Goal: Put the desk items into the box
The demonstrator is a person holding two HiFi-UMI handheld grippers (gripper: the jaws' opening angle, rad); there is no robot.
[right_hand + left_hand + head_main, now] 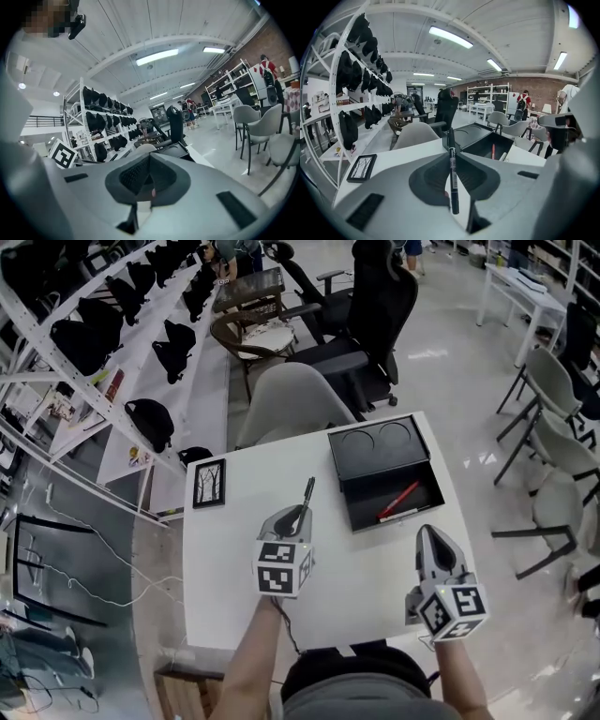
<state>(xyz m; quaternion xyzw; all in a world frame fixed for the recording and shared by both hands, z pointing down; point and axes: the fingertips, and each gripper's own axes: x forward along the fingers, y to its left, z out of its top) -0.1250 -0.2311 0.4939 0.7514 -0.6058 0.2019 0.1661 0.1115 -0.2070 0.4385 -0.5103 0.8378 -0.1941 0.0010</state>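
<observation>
My left gripper [303, 510] is shut on a black marker [307, 491], which it holds off the white table [244, 559]; the marker's tip sticks out past the jaws toward the box. In the left gripper view the marker [452, 173] stands upright between the pads of the left gripper [452, 157]. The open black box [349, 488] lies at the table's far right with a red pen [398, 501] inside; both the box [480, 140] and the red pen [492, 151] also show ahead of the marker. Nothing is in my shut right gripper [433, 534] [149, 161], which hovers near the table's right front corner.
A small black picture frame [209, 483] [362, 167] lies on the table's far left. A grey chair [286, 404] stands against the far edge, with office chairs behind it. White shelves with black bags [112, 324] run along the left.
</observation>
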